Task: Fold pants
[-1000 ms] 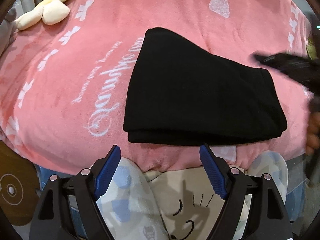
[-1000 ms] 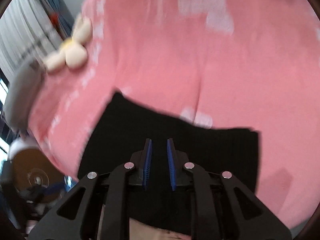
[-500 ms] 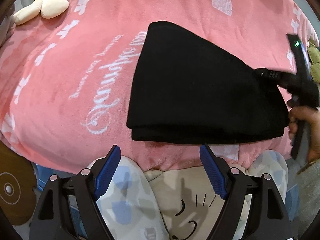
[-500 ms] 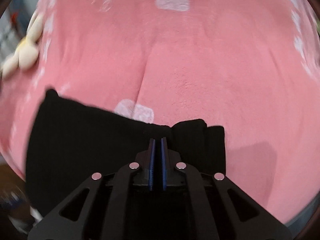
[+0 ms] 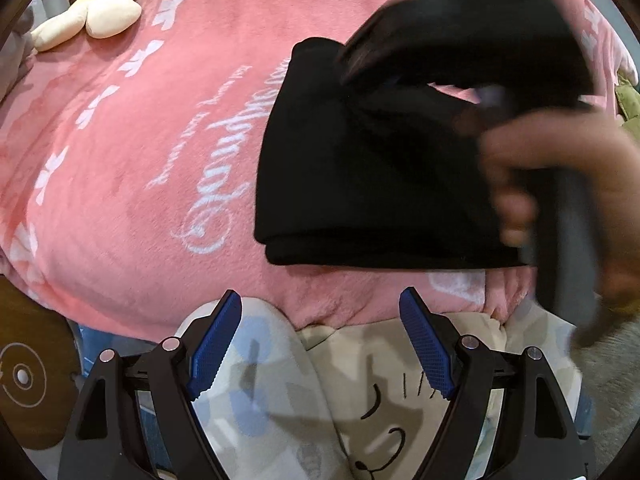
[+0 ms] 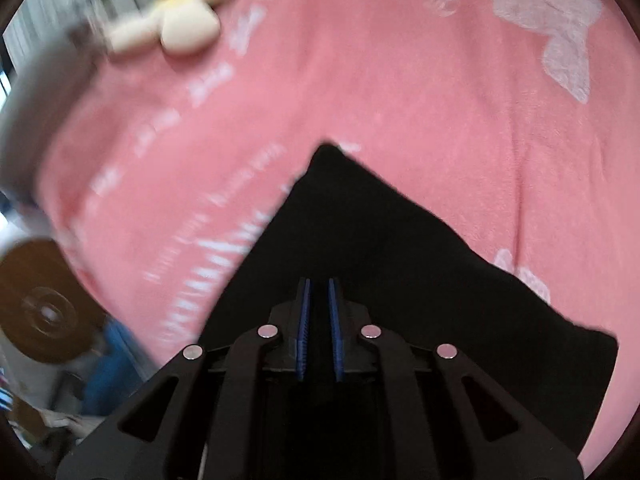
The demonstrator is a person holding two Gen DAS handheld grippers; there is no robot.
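The black pants (image 5: 360,184) lie partly folded on the pink blanket (image 5: 140,140). Their right part (image 5: 472,28) is lifted and carried leftward over the rest, blurred by motion. My right gripper (image 6: 319,284) is nearly shut on black fabric of the pants (image 6: 400,264); a thin layer sits between its blue pads. A hand (image 5: 560,176) holds that gripper's grip at the right of the left wrist view. My left gripper (image 5: 320,308) is wide open and empty, hovering off the bed's near edge just short of the pants' folded edge.
A cream plush toy (image 5: 96,20) lies at the blanket's far left, also in the right wrist view (image 6: 180,20). A patterned pillow with a smiley face (image 5: 360,392) sits below the left gripper. A brown round object (image 5: 24,380) is on the floor at left.
My right gripper has lifted the pants' right end and swung it up and leftward over the pile. The left gripper has stayed open, shifting slightly.
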